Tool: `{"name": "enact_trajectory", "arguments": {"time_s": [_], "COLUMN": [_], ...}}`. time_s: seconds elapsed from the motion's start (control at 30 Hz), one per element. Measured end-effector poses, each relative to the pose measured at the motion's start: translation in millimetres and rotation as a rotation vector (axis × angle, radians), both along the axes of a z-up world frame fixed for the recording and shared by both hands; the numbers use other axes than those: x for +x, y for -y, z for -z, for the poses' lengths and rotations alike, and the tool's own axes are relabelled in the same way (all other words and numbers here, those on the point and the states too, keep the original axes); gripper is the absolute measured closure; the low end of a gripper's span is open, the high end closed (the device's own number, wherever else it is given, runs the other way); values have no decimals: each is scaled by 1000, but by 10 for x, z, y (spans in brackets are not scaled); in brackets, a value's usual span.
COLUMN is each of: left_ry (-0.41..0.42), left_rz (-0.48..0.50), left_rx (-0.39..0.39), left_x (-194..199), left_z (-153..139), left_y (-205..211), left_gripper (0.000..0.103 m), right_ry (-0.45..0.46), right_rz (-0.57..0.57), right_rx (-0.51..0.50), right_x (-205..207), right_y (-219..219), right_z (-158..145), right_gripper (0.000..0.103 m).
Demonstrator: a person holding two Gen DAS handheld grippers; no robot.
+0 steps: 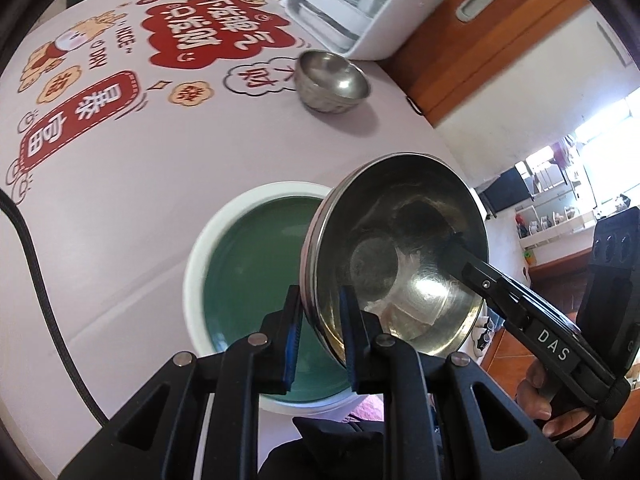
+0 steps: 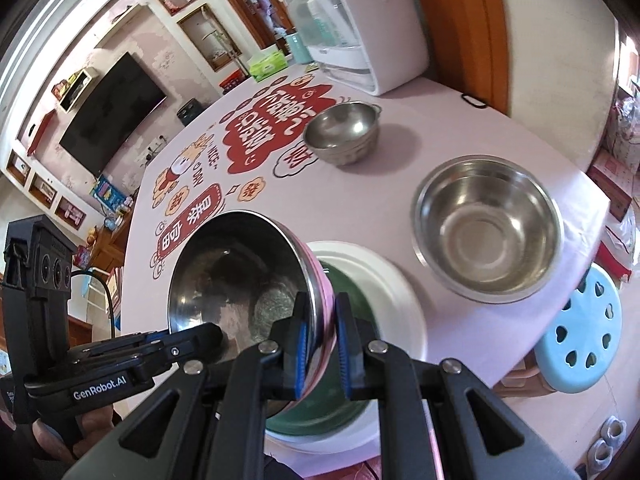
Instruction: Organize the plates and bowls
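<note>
A steel bowl with a pink outside is held tilted above a green plate with a white rim. My left gripper is shut on the bowl's near rim. My right gripper is shut on the opposite rim; one of its fingers shows inside the bowl in the left wrist view. A small steel bowl sits farther back on the table. A larger steel bowl sits to the right of the plate.
The table has a pale cloth with red print. A white dish cabinet stands at the back edge. A blue stool stands beyond the table's right edge.
</note>
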State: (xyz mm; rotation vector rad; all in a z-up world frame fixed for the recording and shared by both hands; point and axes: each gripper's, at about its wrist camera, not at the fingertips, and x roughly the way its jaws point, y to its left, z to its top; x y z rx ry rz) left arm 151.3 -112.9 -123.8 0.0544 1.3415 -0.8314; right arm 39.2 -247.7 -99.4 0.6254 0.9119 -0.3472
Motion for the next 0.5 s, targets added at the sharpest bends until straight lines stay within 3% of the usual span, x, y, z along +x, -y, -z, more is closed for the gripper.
{"name": "enact_trajectory", "arguments": {"time_s": [0.5], "left_ry": [27], "left_rz": [44], "left_rx": [-36], "left_x": [-135], "left_z": [-134], "left_y": [633], "left_gripper": [85], "right_ry": [-7], "right_rz": [-9], "right_rx": [-21], "right_x": [-198], "right_y": [624], "right_z": [-116], "right_gripper": [90]}}
